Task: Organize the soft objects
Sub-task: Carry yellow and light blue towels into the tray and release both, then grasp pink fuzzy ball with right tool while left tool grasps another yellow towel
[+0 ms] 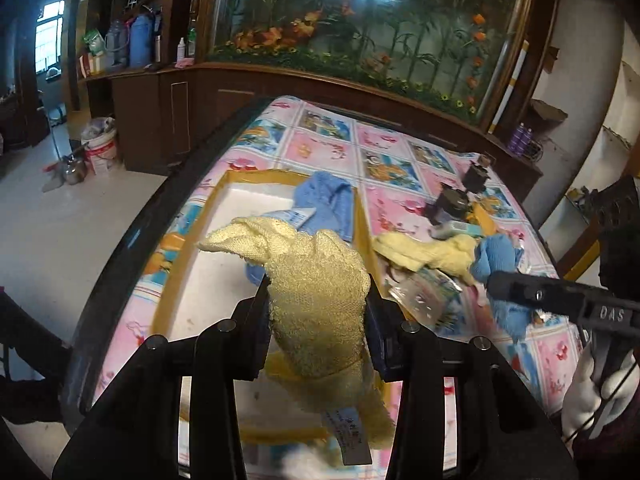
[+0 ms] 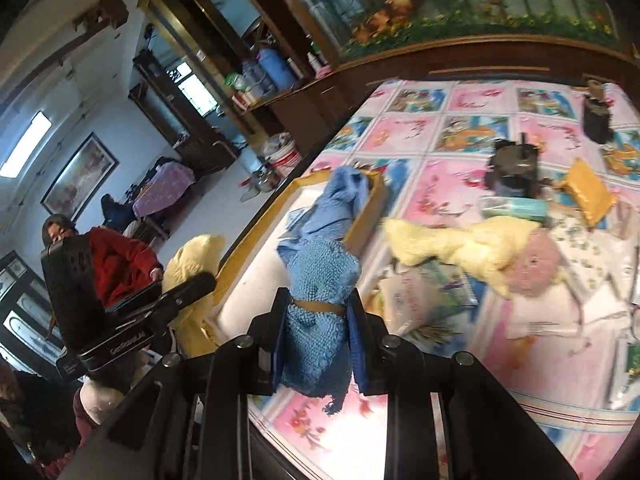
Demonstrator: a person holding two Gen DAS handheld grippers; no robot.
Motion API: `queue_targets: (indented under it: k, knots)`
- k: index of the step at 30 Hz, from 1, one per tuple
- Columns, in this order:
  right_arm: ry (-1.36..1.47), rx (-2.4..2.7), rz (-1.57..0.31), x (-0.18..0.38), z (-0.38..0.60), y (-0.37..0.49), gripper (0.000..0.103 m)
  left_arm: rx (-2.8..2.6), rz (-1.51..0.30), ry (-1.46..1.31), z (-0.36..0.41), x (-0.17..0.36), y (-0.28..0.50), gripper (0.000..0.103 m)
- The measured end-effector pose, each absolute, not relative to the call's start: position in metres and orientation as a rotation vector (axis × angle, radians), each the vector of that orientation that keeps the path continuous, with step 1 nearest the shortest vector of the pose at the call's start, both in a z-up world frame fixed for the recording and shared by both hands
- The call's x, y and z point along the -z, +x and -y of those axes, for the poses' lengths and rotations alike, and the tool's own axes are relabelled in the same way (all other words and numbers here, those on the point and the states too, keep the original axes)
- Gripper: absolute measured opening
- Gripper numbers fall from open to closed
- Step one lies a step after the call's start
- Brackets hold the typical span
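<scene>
My left gripper point(image 1: 318, 292) is shut on a yellow knitted cloth point(image 1: 316, 300), held in the air over the white tray with a tan rim point(image 1: 256, 176). A blue cloth point(image 1: 328, 204) lies in the tray's far corner. My right gripper point(image 2: 318, 308) is shut on a blue knitted cloth point(image 2: 320, 320), lifted above the table just right of the tray point(image 2: 360, 228). The right wrist view shows the left gripper point(image 2: 188, 286) off to the left with its yellow cloth point(image 2: 192, 256). Another yellow cloth point(image 2: 460, 244) and a pink soft thing point(image 2: 538, 260) lie on the table.
The table wears a pink and blue patterned cover point(image 1: 384, 152). On it are two dark objects point(image 2: 512, 168), a yellow packet point(image 2: 590, 192) and papers point(image 2: 428, 292). A wooden cabinet with a flower picture point(image 1: 360, 20) stands behind. A person in red point(image 2: 120, 264) sits at left.
</scene>
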State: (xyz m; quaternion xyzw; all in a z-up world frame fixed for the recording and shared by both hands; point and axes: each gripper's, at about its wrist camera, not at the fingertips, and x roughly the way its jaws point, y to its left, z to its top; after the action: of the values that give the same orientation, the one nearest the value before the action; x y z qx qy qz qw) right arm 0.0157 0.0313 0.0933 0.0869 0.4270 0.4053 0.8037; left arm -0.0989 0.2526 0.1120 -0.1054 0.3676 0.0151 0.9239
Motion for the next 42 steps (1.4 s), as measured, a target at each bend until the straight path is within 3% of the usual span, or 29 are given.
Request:
queue_targets:
  k: [11, 18, 21, 23, 32, 37, 39, 42]
  knots:
    - [0.072, -0.861, -1.039, -0.05, -0.142, 0.041, 0.025, -0.141, -0.874, -0.141, -0.307, -0.064, 0.018, 0.041]
    - [-0.023, -0.784, -1.032, -0.031, -0.172, 0.055, 0.029, -0.137, -0.926, -0.175, -0.322, -0.044, 0.048, 0.046]
    - [-0.043, -0.779, -1.007, -0.03, -0.175, 0.055, 0.043, -0.129, -0.913, -0.188, -0.328, -0.047, 0.046, 0.046]
    - [-0.045, -0.783, -0.991, -0.033, -0.173, 0.055, 0.058, -0.136, -0.902, -0.195, -0.332, -0.051, 0.044, 0.046]
    - [0.141, -0.715, -0.917, -0.07, -0.059, 0.053, 0.059, -0.135, -0.788, -0.243, -0.324, -0.112, -0.009, 0.046]
    - [0.208, -0.508, -0.873, -0.077, 0.046, 0.065, 0.059, 0.05, -0.751, -0.287, -0.268, -0.133, -0.055, 0.049]
    - [0.219, -0.472, -0.887, -0.074, 0.068, 0.072, 0.059, 0.129, -0.756, -0.304, -0.24, -0.13, -0.071, 0.055]
    - [0.225, -0.479, -0.91, -0.065, 0.079, 0.087, 0.059, 0.231, -0.787, -0.328, -0.199, -0.117, -0.084, 0.055]
